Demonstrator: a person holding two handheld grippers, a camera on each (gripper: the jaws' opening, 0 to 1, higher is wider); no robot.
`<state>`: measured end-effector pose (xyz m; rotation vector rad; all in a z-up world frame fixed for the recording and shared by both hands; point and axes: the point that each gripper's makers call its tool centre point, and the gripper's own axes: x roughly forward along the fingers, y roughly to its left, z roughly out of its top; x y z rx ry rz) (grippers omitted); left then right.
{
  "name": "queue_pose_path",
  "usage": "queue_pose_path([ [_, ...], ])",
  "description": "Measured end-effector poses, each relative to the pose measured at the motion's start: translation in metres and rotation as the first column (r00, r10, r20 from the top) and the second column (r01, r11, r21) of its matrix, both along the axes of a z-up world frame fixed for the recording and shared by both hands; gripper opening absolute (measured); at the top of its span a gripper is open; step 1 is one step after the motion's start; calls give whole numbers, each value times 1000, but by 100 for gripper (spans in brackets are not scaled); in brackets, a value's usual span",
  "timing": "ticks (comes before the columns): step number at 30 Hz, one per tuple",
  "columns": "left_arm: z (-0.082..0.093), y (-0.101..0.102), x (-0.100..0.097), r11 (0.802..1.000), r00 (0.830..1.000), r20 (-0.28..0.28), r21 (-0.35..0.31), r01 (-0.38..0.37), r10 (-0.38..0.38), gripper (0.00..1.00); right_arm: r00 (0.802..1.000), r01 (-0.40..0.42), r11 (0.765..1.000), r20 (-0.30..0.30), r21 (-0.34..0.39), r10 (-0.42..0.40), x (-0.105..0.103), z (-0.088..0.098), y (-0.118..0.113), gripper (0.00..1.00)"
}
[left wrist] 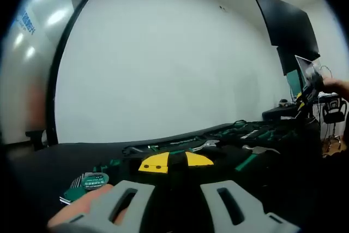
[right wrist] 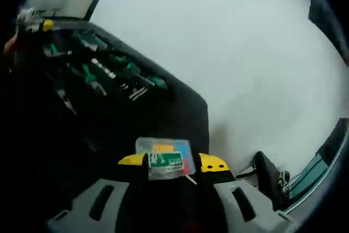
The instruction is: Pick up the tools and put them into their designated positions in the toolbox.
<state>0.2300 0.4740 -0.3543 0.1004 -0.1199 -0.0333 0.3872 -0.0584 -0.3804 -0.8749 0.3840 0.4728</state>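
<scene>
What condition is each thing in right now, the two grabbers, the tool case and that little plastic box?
Left gripper: jaws apart, holding nothing.
Right gripper: jaws apart, nothing clamped between them.
Toolbox: open, with green-handled tools seated in its tray.
Small clear plastic box: closed, green label facing the camera, resting just beyond the right gripper's jaws.
Green-labelled packet: lying flat on the dark table, beside the left gripper.

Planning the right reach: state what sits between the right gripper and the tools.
In the right gripper view, a clear packet on a yellow-cornered case, then dark surface up to the tools.
</scene>
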Motion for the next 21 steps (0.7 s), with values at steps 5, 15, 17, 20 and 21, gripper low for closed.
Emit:
queue_pose_path([
  [5,0,0,0,1000,1000,0,1,-1,1,6,999,18,998,-41,65,-16,10,-22,8,46],
  [15,0,1,0,1000,1000,-2,9,-5,5,7,994,-98,976,28,-196,105,26,-40,26,26],
  [17,0,0,0,1000,1000,-1,10,-7,7,7,982,-133,943,91,-305,167,27,-39,30,24],
  [20,1,1,-1,1000,1000,2,10,-10,10,6,974,-97,925,155,-368,164,27,-37,31,22],
  [21,2,1,-1,1000,1000,5,7,-10,10,6,973,-88,923,165,-376,161,25,-36,31,21],
])
